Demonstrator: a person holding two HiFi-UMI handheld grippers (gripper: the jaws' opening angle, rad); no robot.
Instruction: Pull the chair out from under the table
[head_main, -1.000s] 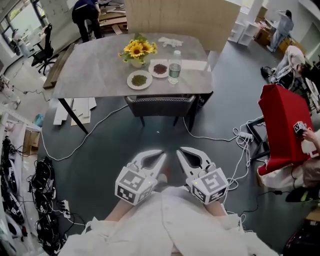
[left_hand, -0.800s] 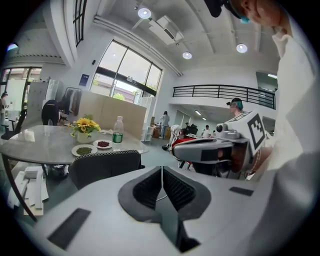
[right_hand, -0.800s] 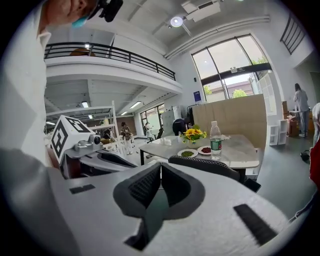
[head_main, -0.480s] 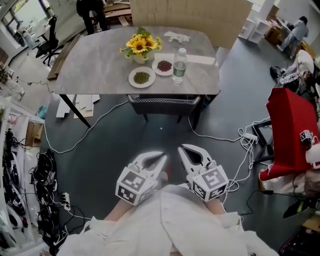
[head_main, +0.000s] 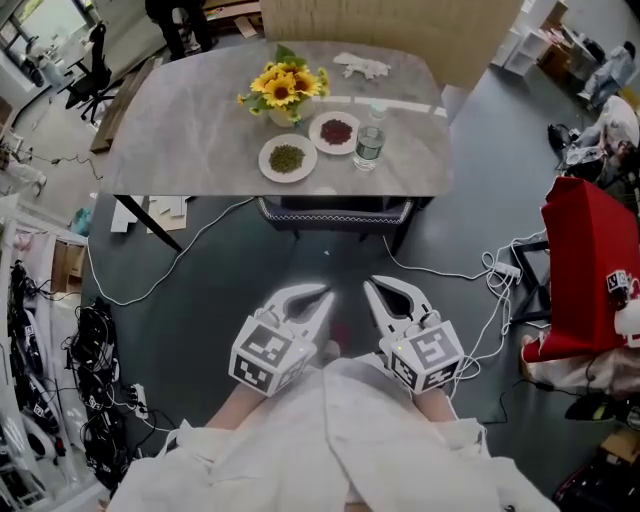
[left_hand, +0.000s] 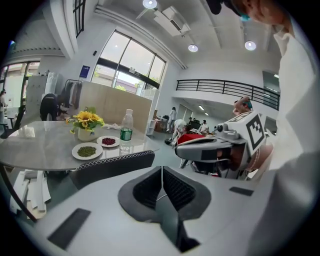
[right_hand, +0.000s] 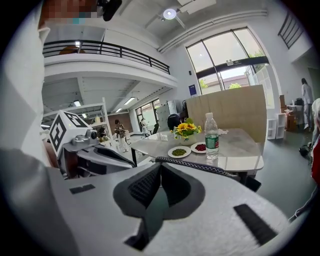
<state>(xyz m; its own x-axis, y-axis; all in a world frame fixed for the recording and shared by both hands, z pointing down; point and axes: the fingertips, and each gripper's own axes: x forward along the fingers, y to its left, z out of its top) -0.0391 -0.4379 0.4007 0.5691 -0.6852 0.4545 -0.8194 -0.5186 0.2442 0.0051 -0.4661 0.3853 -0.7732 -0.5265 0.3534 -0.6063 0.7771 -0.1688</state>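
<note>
Dark chair (head_main: 335, 214), upright, tucked under the near edge of the desk (head_main: 180, 120) at about its middle. Seat hidden beneath the top; only the curved backrest and two dark legs showing. Pale stitched trim along the backrest's upper rim. Grey stone-look desk top with rounded corners, on slanted black legs.

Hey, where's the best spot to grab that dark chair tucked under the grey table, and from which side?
Take the dark padded chair by the top edge of its backrest, near the middle, coming in from the person's side. Only the backrest stands clear of the grey stone-look table; the seat is hidden beneath the tabletop. The backrest's long edge faces the person, so a straight pull back looks likely to work.
</note>
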